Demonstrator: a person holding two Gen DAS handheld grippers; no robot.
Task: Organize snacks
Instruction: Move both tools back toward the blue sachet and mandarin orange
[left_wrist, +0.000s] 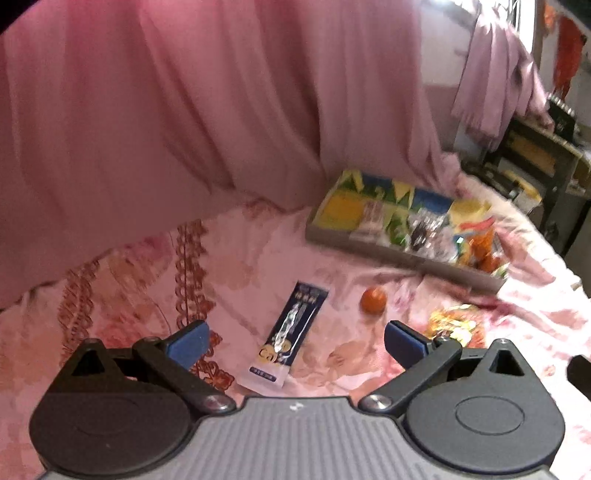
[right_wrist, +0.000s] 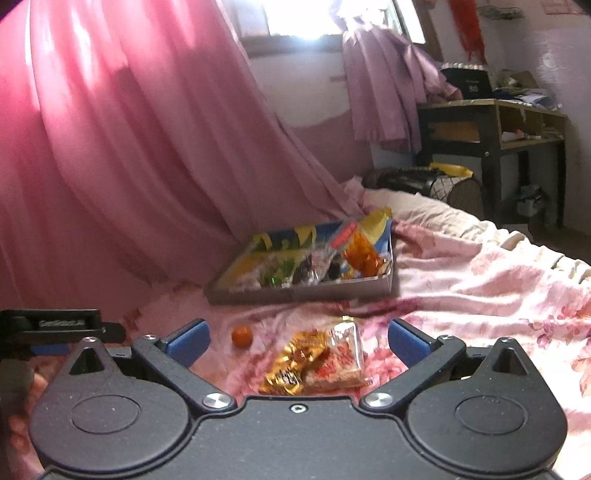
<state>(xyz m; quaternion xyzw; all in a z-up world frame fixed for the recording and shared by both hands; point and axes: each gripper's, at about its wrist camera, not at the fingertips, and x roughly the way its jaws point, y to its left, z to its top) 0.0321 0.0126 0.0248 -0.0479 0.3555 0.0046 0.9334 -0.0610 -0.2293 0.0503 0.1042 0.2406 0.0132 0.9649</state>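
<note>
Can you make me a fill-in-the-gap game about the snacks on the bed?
1. The small round fruit on the bedspread is coloured ____.
2. Most snacks already sit inside the ____.
3. The long dark blue packet lies in front of the ____ gripper.
4. Both grippers are ____.

Missing words: orange; box; left; open

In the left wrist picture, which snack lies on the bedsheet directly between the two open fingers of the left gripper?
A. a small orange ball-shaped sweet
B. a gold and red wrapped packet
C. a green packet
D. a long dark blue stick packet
D: the long dark blue stick packet lies on the bedsheet between the spread fingers of the left gripper, which holds nothing.
</note>
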